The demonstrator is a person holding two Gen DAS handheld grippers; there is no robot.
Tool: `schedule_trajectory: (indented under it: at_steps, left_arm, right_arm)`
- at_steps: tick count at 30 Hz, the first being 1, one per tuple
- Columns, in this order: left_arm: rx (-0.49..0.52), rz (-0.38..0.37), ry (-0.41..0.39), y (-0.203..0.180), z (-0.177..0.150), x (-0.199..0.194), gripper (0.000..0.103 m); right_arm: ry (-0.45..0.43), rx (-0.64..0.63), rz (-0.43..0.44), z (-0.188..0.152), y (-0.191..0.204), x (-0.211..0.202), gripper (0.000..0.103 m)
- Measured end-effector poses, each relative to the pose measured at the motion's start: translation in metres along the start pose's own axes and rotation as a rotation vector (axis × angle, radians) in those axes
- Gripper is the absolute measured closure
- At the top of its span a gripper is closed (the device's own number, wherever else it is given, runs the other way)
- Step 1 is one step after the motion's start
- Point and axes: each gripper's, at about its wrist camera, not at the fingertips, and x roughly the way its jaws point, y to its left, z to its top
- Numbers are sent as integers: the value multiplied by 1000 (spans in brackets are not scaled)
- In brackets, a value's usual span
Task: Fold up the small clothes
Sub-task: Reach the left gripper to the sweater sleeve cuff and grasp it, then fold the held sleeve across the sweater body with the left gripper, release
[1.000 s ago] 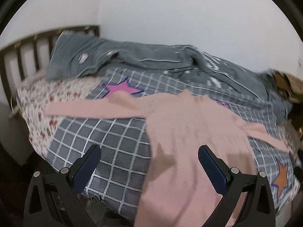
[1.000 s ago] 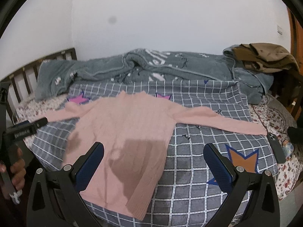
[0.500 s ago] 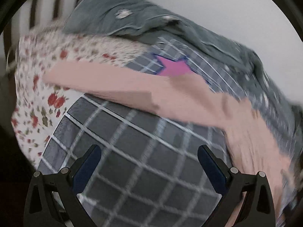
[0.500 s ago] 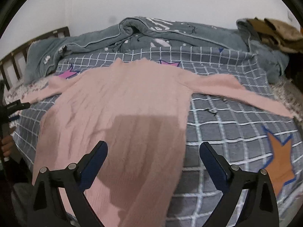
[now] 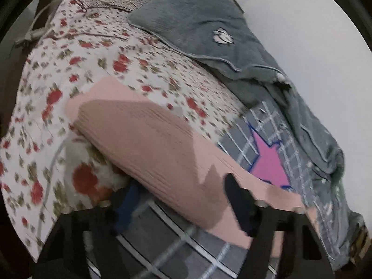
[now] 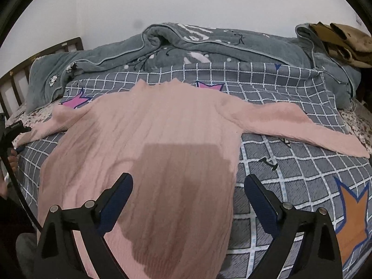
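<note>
A pink knit sweater (image 6: pixel 162 125) lies flat, front down, on the grey checked blanket (image 6: pixel 290 167), both sleeves spread wide. Its left sleeve (image 5: pixel 148 139) runs onto the floral sheet (image 5: pixel 97 53). My left gripper (image 5: pixel 181 207) hangs low over that sleeve, rolled and blurred. Its jaws are closing with the sleeve between them, and I see no firm pinch. The same gripper (image 6: pixel 16 127) shows at the far left in the right wrist view. My right gripper (image 6: pixel 188 197) stands open just above the sweater's lower body, holding nothing.
A bunched grey quilt (image 6: pixel 186 46) lines the back of the bed along the wall. Brown clothes (image 6: pixel 344 41) sit at the back right. A dark wooden headboard (image 6: pixel 14 81) closes the left end. A hand (image 6: pixel 10 162) holds the left gripper's handle.
The left gripper swept left along the sleeve toward its cuff, dropped closer, rolled, and its jaws narrowed. The right gripper sank toward the sweater's body and stayed open.
</note>
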Motion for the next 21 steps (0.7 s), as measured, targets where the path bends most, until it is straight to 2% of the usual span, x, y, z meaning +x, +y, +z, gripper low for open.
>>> schedule_trajectory:
  at_steps: [1,2,3,4,8,13,17,21]
  left_arm:
    - [8,29,-7,0,2,0,62]
    - [18,61,-12,-1,5,1,83]
    - [32,95,-16,-2,8,1,93]
    - [37,96,-19,-3,9,-1,95]
    - [74,69,-102,-28,8,-32,96]
    - [237,15,-137,-113,-3,-65,96]
    - [436,-40,-180,-204,-38,-90,96]
    - [594,-142,-138,-291,-97,-96,96]
  right_arm:
    - [-4,-5,-2,1,-1,0,8]
    - [-7,-10,-7,2,-3,-1,8]
    - [-10,-13,-11,2,-3,-1,8]
    - [-17,-19,-16,3,-6,-2,8]
    - [-48,-5,-7,4,-19,-11,8]
    - [-86,40,44,6,-44,-25,8]
    - [-99,82,54,5,-67,-32,8]
    - [-115,99,56,1,-90,-43,8]
